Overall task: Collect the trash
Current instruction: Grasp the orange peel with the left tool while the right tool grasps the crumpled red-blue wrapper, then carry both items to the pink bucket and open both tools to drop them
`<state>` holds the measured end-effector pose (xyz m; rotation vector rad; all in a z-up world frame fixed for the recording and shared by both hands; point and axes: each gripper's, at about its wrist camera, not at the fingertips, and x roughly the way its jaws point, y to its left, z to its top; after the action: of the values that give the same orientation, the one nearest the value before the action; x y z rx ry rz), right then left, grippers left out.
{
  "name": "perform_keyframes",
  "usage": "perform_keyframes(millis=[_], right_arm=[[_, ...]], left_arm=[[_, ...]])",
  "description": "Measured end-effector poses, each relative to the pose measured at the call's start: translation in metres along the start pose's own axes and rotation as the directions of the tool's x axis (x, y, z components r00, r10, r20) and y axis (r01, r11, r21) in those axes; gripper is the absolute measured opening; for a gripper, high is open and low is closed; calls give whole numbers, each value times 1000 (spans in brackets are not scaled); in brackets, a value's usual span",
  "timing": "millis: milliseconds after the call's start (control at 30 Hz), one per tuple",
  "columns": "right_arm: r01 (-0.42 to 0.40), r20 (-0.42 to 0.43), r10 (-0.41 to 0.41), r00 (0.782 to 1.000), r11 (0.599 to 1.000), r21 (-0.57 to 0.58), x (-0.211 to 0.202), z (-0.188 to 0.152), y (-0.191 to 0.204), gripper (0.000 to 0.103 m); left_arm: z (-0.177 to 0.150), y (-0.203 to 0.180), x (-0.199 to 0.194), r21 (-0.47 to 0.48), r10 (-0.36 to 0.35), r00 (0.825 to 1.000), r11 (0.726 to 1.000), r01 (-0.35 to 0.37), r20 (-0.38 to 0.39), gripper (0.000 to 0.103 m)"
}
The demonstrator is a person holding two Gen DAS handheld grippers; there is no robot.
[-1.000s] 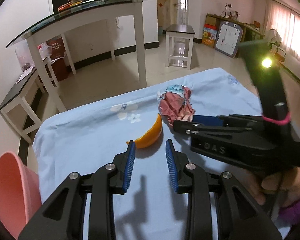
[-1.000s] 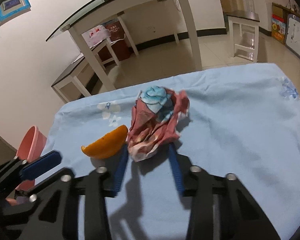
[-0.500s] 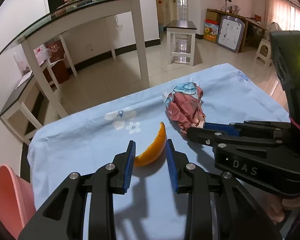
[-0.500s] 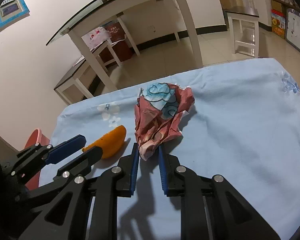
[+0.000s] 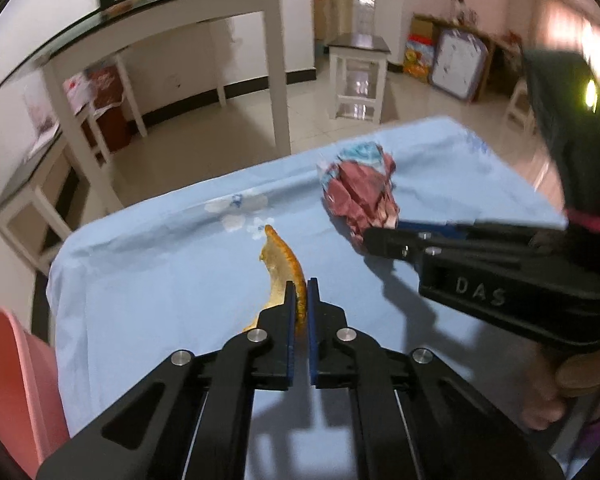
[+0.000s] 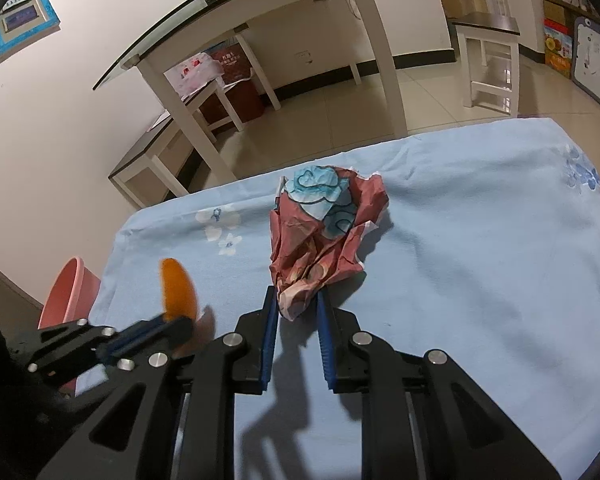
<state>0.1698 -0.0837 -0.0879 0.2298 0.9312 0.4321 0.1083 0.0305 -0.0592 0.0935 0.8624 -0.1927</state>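
My left gripper is shut on an orange peel and holds it up from the blue tablecloth; the peel also shows in the right wrist view, blurred. My right gripper is shut on the lower end of a crumpled red and blue wrapper, which rests on the cloth. In the left wrist view the wrapper sits at the right gripper's tip.
A pink basin stands off the table's left edge, also in the right wrist view. Behind the table are a glass-topped table, a white stool and tiled floor.
My left gripper has closed on the orange peel and lifted it. My right gripper stays shut on the wrapper, with slightly wider jaws.
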Motion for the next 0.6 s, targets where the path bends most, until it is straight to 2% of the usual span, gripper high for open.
perform_keyframes(millis=[167,367,500,600], right_arm=[[-21,-1,21,1000,1000,-21,-2,0,5,18],[-85,9,86,996,993,-87,-9,-2,21,18],[-130,12,134,991,980,-149,-14,-7,39,18],[-141,6,144,990,974,-175,-15,-9,47,18]], left_arm=[[-4,22,-42,-158,-58,997,985,67,56,5],[-24,39,-98,-312,-59,989,945,99,135,4],[-40,43,-130,-362,8,987,931,52,163,4],[-53,46,-156,-387,89,979,922,-12,182,4]])
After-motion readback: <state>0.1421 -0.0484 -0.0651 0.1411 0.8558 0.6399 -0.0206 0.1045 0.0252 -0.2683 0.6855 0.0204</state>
